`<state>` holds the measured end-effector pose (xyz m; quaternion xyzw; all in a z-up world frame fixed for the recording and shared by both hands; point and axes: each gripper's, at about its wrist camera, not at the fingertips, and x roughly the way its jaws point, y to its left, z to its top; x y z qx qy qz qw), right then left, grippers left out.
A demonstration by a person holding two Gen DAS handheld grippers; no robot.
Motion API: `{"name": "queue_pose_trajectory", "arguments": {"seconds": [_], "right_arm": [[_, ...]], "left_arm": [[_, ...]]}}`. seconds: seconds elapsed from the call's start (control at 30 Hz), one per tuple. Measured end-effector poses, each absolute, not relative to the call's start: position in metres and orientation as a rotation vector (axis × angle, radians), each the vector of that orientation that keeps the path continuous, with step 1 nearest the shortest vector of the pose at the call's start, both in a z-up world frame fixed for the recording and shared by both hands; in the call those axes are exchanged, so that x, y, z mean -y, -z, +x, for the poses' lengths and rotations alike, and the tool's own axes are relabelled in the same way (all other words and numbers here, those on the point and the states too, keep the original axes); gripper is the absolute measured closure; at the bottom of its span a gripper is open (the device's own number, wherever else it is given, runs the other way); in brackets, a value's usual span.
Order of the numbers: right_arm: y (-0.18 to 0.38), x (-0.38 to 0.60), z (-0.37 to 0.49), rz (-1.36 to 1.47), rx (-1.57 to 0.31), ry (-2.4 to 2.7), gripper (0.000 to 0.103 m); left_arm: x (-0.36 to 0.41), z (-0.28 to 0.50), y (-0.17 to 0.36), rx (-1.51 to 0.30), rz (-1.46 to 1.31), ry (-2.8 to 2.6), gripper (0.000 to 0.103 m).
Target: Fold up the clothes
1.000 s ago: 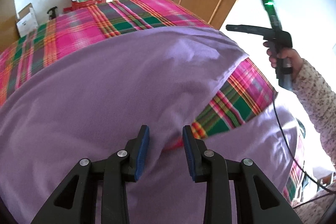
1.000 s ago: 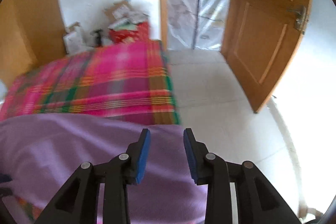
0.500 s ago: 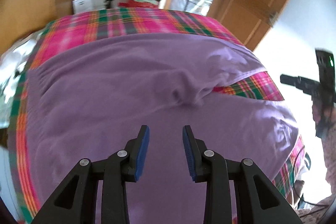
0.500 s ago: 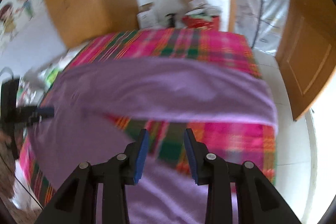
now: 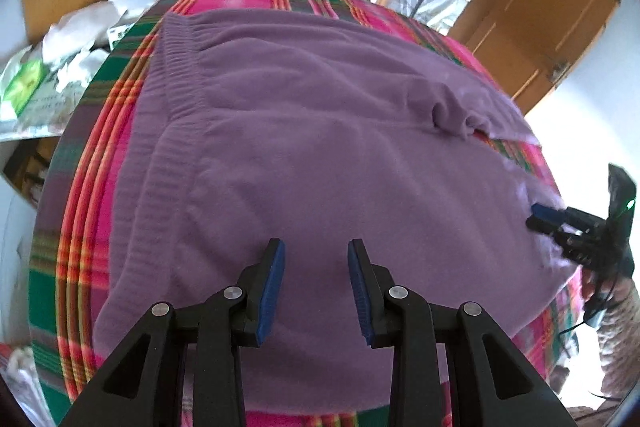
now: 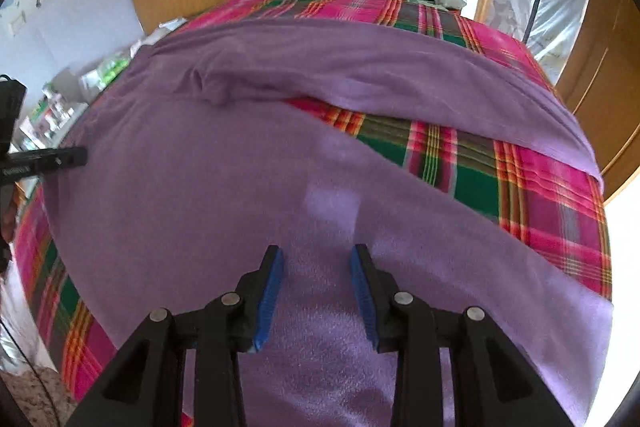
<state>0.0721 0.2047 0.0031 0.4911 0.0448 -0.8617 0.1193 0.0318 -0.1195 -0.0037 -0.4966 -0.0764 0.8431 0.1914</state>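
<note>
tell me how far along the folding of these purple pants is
Early. Done: the purple pants lie spread on the plaid blanket, waistband at one end, legs apart with blanket showing between them. In hand: nothing; the left claw and the right claw are both open above the fabric, gripping nothing. Left: no fold shows yet, so laying one leg over the other and folding lengthwise probably remain.

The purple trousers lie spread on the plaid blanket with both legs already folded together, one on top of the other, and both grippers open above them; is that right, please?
Not quite: the legs of the purple trousers are still spread apart, with the plaid blanket showing between them, as the right wrist view shows. The left gripper and right gripper are indeed open above them.
</note>
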Motion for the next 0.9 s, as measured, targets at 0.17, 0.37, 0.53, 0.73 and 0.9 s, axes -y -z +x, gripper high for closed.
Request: {"name": "queue_pose_trajectory", "arguments": {"seconds": [0.17,0.37,0.53,0.73,0.9], "right_arm": [[-0.013,-0.197,0.09,1.377,-0.137,2.53,0.067],[-0.015,-0.17,0.129,1.267,-0.227,2.477,0.062],[-0.009,-0.148,0.155,1.201,-0.319,2.414,0.052],[0.002,-0.108,0.169,1.142,-0.464,2.359,0.051],[0.002,-0.086,0.176,1.081,-0.56,2.378,0.051]], "left_arm": [[0.142,0.047,0.0,0.285,-1.398,-2.429,0.069],[0.164,0.089,-0.003,0.373,-1.439,-2.472,0.069],[0.177,0.111,0.005,0.592,-1.448,-2.381,0.05],[0.183,0.108,0.011,0.738,-1.43,-2.363,0.046],[0.191,0.096,0.017,0.911,-1.391,-2.356,0.046]]}}
